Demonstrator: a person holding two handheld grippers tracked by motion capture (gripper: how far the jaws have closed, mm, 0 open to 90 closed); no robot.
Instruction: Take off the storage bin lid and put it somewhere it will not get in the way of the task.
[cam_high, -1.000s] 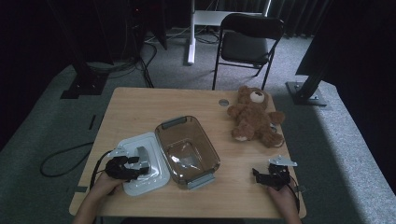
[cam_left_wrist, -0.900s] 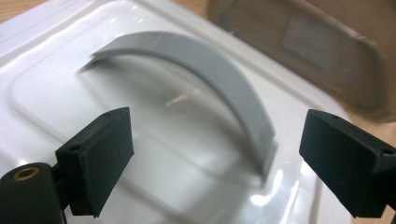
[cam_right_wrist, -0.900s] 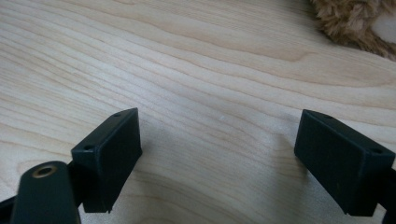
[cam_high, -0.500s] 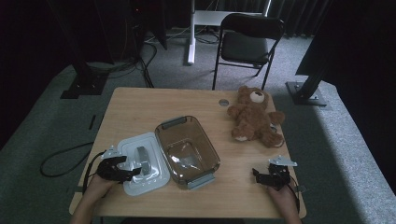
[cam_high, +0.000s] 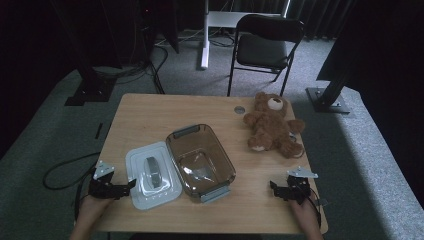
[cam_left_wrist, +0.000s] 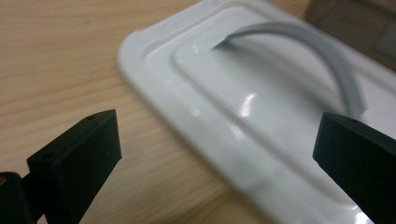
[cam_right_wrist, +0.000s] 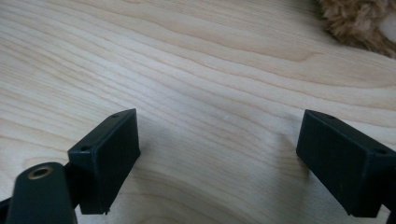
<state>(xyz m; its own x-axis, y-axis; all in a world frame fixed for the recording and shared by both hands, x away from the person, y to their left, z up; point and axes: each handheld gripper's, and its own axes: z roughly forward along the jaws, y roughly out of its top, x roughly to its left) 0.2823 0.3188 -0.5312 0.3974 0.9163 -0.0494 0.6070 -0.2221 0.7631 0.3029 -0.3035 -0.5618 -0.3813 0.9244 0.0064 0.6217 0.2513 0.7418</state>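
Here the left gripper (cam_high: 131, 184) sits low at the near left corner of the desk (cam_high: 150, 117), its jaws spread wide and grasping nothing, their tips just beside the near left edge of the white lid (cam_high: 151, 174). In the left gripper view the same gripper (cam_left_wrist: 217, 154) shows its two black jaws standing far apart, with the lid (cam_left_wrist: 261, 121) lying flat on the wood between and beyond them; whether a jaw touches the lid's rim cannot be told. The lid is a rounded white rectangle with a raised border and a curved grey handle (cam_left_wrist: 322, 51) arching over its middle. It lies on the desk right against the left side of the clear container (cam_high: 201, 161), which stands open and upright near the middle of the desk, with a grey clasp at its far end and another at its near end. The right gripper (cam_high: 274, 187) rests at the near right corner of the desk, well apart from the container, released and with nothing in it. In the right gripper view its jaws (cam_right_wrist: 219, 154) are parted wide over bare wood, and a bit of brown fur shows at the top right. That fur belongs to the teddy bear (cam_high: 270, 123), which lies on its back at the far right of the desk, near a small round grey disc (cam_high: 239, 109) set in the desk's surface.
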